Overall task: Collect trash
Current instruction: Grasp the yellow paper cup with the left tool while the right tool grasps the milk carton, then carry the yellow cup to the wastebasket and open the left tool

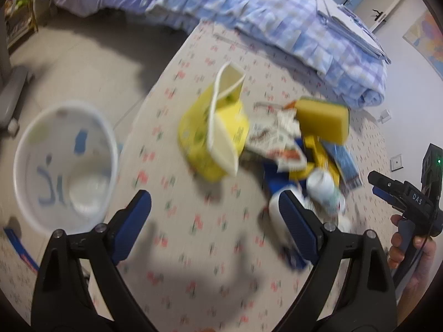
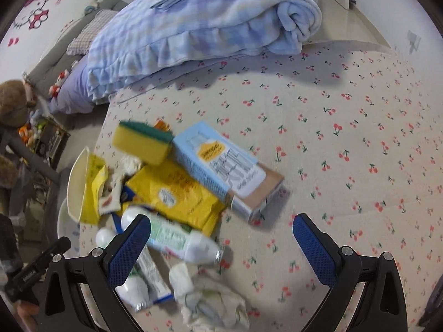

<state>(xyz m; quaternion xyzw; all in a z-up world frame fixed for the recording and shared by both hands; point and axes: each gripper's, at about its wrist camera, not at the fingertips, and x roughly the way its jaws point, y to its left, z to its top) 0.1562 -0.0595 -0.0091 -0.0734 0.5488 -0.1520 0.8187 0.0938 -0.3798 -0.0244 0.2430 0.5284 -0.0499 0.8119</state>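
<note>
A heap of trash lies on the cherry-print bedsheet [image 2: 346, 138]: a yellow paper cup [image 1: 213, 130] on its side, a yellow and green sponge [image 2: 142, 141], a light blue carton [image 2: 224, 166], a yellow packet [image 2: 177, 193], white bottles [image 2: 180, 242] and crumpled tissue [image 2: 216, 304]. A white bin [image 1: 65, 160] stands on the floor left of the bed. My left gripper [image 1: 214, 218] is open above bare sheet, nothing between its fingers. My right gripper [image 2: 221, 240] is open over the bottles and the tissue, gripping nothing.
A rolled blue checked blanket [image 2: 221, 22] lies across the far part of the bed. Plush toys [image 2: 13, 105] and a grey chair base [image 1: 13, 96] stand on the floor at the left. A hand holds the right gripper's handle [image 1: 409, 238].
</note>
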